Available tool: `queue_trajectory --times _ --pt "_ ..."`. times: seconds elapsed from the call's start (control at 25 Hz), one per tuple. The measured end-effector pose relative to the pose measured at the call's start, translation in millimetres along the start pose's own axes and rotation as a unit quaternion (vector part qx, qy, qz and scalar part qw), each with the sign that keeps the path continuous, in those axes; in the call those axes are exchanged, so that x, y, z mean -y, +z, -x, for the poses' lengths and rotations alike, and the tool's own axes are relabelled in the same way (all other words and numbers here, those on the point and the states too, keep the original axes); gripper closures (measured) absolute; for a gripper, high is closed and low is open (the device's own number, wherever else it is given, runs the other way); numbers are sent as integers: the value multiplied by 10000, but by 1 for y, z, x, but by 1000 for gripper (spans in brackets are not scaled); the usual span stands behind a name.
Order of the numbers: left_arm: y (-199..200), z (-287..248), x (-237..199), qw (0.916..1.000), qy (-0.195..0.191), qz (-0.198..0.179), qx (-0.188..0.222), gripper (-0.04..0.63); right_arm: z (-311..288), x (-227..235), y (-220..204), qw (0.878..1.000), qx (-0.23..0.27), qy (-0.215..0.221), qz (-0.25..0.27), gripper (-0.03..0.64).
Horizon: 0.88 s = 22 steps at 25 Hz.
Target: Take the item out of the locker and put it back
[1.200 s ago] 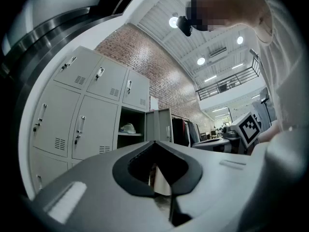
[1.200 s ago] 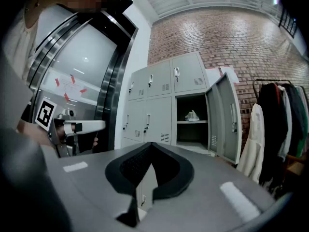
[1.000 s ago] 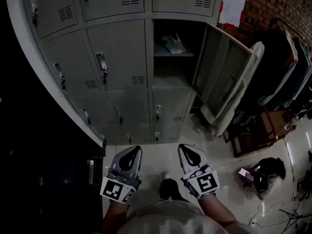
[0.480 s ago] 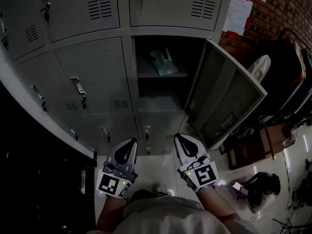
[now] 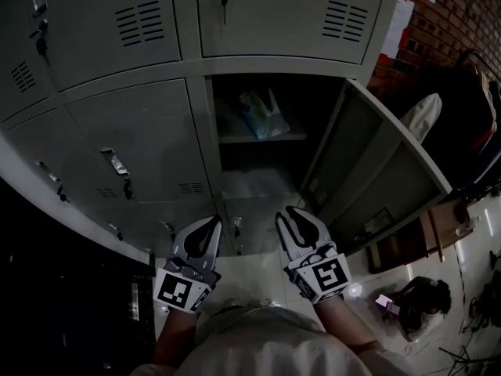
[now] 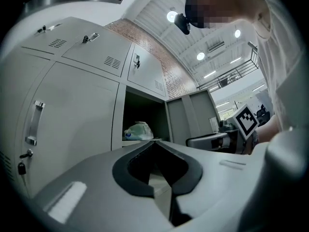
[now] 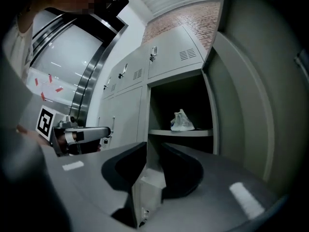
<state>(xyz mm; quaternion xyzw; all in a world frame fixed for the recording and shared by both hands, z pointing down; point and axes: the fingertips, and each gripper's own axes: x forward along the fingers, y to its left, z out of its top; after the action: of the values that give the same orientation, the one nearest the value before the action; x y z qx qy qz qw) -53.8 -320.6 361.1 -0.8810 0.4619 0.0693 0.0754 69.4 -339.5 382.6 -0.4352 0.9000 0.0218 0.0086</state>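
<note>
The item is a pale plastic bag [image 5: 257, 113] on the shelf [image 5: 262, 136] of the open locker, upper middle in the head view. The bag also shows in the left gripper view [image 6: 137, 131] and the right gripper view [image 7: 182, 121]. Both grippers are held side by side in front of the lockers, below the open compartment and well short of the bag. My left gripper [image 5: 211, 224] [image 6: 154, 141] is shut and empty. My right gripper [image 5: 292, 214] [image 7: 153, 146] has just been opening its jaws; a narrow gap shows, with nothing between them.
The locker's door [image 5: 383, 178] [image 7: 241, 105] swings out to the right of the right gripper. Closed lockers with handles [image 5: 117, 167] fill the left and top. A brick wall [image 5: 446, 22] and clutter on the floor [image 5: 415, 296] lie at right.
Both grippers have moved forward toward the lockers, and the open compartment now looms nearer and larger. The right gripper's jaws have parted slightly.
</note>
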Motion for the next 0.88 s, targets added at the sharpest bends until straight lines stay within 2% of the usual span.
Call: queue_trajectory --times 0.08,0.12,0.2,0.28,0.44,0.6,0.68,0.8,0.88 --pt "3 -5 -10 10000 -56 48 35 617 -16 3 7 9999 69 -59 76 548" --pt "3 -7 -13 9999 -98 78 47 617 -25 5 11 9998 90 -92 117 522" --pt "2 -12 -16 9997 -217 106 47 617 -45 10 20 9996 120 -141 211 430" --pt "-2 -15 -15 9992 -374 103 12 617 -71 20 33 9987 224 -209 399 302" --pt "-13 -17 -8 9978 -647 160 -76 617 -124 58 67 9953 448 -506 693 195" --pt "-23 -13 -10 9960 -825 150 -323 617 -163 97 82 9953 316 -778 487 160" --pt "-24 -10 -20 9964 -743 178 -364 617 -177 107 81 9957 177 -823 377 156" --pt "-20 -7 -40 9985 -491 203 -164 617 -193 113 72 9959 -109 -808 400 162" --pt "-21 -4 -48 9988 -391 234 -160 617 -199 115 66 9953 -295 -790 472 205"
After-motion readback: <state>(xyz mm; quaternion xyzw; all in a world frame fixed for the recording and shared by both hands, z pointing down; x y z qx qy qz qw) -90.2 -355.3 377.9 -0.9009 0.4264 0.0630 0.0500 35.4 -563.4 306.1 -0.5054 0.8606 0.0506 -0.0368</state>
